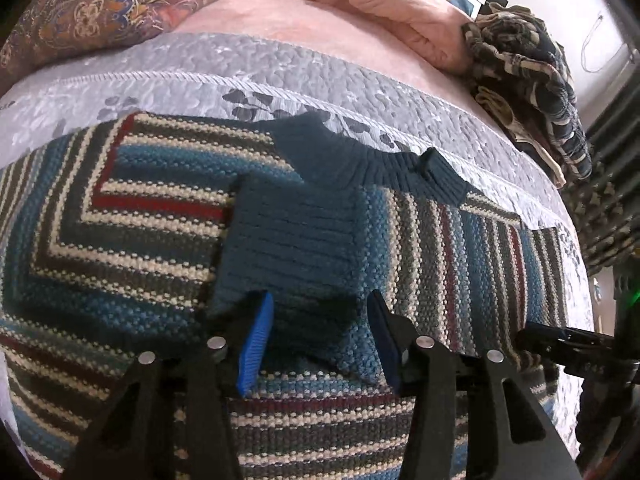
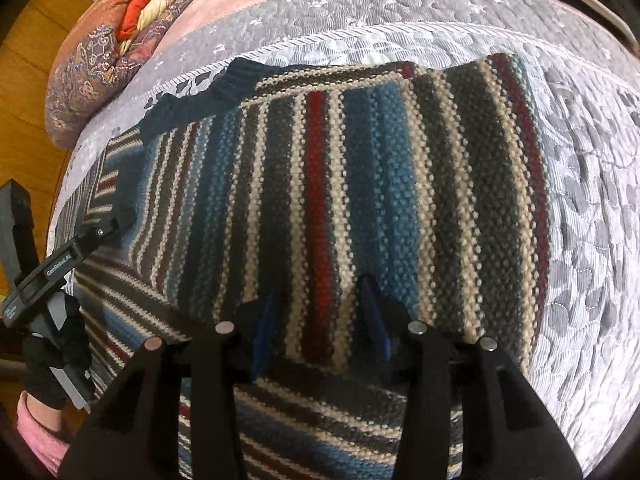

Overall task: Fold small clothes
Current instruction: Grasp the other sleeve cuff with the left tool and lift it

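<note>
Left gripper [image 1: 320,340] fingers spread wide, blue pads [image 1: 256,344] either side of a teal ribbed cuff [image 1: 288,248], nothing clamped. Cuff lies just ahead of the tips, folded in over the striped sweater [image 1: 120,220]; its teal collar [image 1: 360,160] sits further ahead, at the edge nearest the grey quilted bedspread [image 1: 200,76].

Right gripper [image 2: 320,320] fingers also apart, tips low over the sweater's [image 2: 360,180] folded panel; can't tell if they touch the knit. Panel edge runs right of the tips, bedspread [image 2: 580,200] beyond it. Left gripper body [image 2: 60,260] shows off to the left, held by a gloved hand [image 2: 52,368].

Patterned pillow [image 1: 80,12] and pink blanket [image 1: 392,0] well ahead of the left tips.
</note>
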A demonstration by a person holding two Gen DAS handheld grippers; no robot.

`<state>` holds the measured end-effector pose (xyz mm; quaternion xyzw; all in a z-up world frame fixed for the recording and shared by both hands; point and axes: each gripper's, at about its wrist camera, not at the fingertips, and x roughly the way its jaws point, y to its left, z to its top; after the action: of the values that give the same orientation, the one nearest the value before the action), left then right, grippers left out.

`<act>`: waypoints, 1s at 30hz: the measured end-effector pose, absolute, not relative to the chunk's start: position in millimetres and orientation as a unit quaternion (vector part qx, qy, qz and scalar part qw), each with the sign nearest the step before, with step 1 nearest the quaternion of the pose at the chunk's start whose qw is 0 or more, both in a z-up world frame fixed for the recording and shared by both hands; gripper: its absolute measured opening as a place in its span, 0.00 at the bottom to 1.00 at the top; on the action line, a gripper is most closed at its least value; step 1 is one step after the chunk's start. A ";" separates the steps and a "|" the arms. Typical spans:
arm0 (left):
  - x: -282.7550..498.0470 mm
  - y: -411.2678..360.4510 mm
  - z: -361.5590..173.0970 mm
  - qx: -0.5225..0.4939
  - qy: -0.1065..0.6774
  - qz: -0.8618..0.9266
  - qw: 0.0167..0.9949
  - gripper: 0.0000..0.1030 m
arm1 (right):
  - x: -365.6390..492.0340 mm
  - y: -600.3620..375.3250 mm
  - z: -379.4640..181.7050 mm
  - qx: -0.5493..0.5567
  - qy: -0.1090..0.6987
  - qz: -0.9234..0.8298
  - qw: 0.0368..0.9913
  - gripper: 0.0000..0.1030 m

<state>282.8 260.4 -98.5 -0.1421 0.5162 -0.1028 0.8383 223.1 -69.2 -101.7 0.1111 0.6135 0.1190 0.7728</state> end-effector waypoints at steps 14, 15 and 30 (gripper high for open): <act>239.1 465.5 -57.6 -0.216 0.495 0.063 0.839 0.63 | 218.1 -59.2 -69.9 0.129 0.593 0.163 0.778 0.44; 230.4 495.4 -62.9 -0.245 0.494 0.091 0.829 0.63 | 218.7 -58.2 -72.1 0.129 0.596 0.161 0.776 0.45; 151.3 683.2 -127.2 -0.505 0.348 0.207 0.762 0.67 | 224.5 -58.9 -95.3 0.126 0.607 0.135 0.773 0.48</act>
<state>151.3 683.2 -127.2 -0.5050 0.3483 0.2068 0.7621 224.5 -58.9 -95.3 0.1260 0.6072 0.1348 0.7728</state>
